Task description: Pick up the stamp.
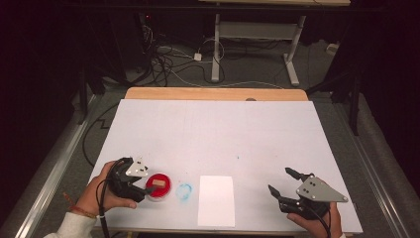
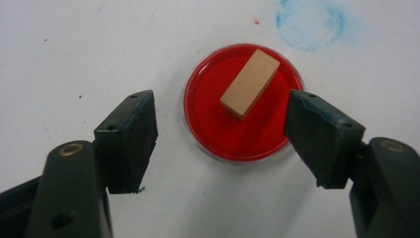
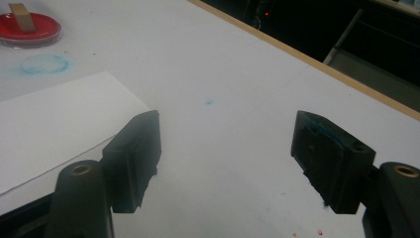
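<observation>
We see wooden block (image 2: pixel 250 83) lying flat, skewed, in red dish (image 2: pixel 208 124), likely inking one face. Blue ring stain (image 1: pixel 184 191) beside dish, white paper sheet (image 1: pixel 216 200) just past it, probably stamping spot. Left gripper (image 2: pixel 221 130) above dish, jaws spread wide either side, empty. Right gripper (image 1: pixel 283 182) low near table's front right, jaws apart, idle.

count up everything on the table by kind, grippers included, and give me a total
Red dish: 1
Wooden block: 1
White paper sheet: 1
Blue ring stain: 1
Grippers: 2, left gripper and right gripper
Total: 6
</observation>
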`<state>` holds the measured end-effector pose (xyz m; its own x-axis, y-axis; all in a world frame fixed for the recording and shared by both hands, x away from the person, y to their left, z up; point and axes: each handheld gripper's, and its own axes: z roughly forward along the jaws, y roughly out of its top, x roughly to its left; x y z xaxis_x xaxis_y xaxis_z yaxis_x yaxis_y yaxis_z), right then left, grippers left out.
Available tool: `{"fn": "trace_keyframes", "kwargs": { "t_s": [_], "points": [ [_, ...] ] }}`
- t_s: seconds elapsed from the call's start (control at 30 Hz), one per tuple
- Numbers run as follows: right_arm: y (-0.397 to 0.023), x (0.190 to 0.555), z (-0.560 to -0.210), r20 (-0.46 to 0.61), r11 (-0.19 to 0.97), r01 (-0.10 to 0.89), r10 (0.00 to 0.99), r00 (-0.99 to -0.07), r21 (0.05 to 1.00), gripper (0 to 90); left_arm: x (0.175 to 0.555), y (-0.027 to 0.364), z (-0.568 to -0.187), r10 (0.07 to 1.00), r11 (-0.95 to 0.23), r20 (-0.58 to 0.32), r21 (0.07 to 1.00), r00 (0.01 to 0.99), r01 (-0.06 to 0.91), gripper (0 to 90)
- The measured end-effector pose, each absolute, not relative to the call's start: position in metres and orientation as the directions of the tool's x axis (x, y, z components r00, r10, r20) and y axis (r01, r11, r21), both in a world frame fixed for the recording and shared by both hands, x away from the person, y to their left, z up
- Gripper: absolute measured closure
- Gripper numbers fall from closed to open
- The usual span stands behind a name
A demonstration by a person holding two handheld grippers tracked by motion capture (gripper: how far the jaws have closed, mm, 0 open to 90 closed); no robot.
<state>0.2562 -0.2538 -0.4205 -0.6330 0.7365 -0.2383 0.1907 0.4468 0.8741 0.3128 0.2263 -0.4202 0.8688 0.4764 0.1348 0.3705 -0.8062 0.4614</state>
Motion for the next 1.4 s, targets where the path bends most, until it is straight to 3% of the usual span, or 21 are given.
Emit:
{"fn": "trace_keyframes", "kwargs": {
  "t_s": [0.13, 0.17, 0.27, 0.4, 0.63, 1.1, 1.4],
  "points": [
    [-0.253, 0.257, -0.421, -0.237, 0.45, 0.192, 0.732, -0.639, 0.872, 28.7, 0.317, 0.219, -0.422, 0.437, -0.835, 0.131, 0.428, 0.89, 0.347, 31.5],
    [-0.253, 0.257, -0.422, -0.239, 0.455, 0.192, 0.729, -0.642, 0.87, 29.3, 0.317, 0.218, -0.422, 0.418, -0.844, 0.129, 0.421, 0.899, 0.332, 36.3],
    [-0.252, 0.257, -0.422, -0.238, 0.461, 0.197, 0.724, -0.647, 0.865, 29.6, 0.319, 0.213, -0.423, 0.395, -0.859, 0.129, 0.404, 0.91, 0.316, 36.8],
    [-0.251, 0.257, -0.422, -0.247, 0.471, 0.192, 0.718, -0.651, 0.861, 30.1, 0.324, 0.209, -0.423, 0.369, -0.869, 0.13, 0.4, 0.92, 0.292, 44.7],
    [-0.251, 0.257, -0.423, -0.244, 0.471, 0.194, 0.715, -0.655, 0.86, 30.5, 0.331, 0.2, -0.426, 0.301, -0.904, 0.124, 0.353, 0.946, 0.241, 48.1],
    [-0.249, 0.256, -0.424, -0.235, 0.471, 0.189, 0.7, -0.674, 0.862, 31.6, 0.334, 0.193, -0.433, 0.235, -0.934, 0.129, 0.304, 0.964, 0.187, 73.3],
    [-0.249, 0.256, -0.424, -0.233, 0.469, 0.19, 0.701, -0.673, 0.862, 31.8, 0.338, 0.193, -0.434, 0.227, -0.934, 0.099, 0.304, 0.969, 0.188, 73.8]
  ]
}}
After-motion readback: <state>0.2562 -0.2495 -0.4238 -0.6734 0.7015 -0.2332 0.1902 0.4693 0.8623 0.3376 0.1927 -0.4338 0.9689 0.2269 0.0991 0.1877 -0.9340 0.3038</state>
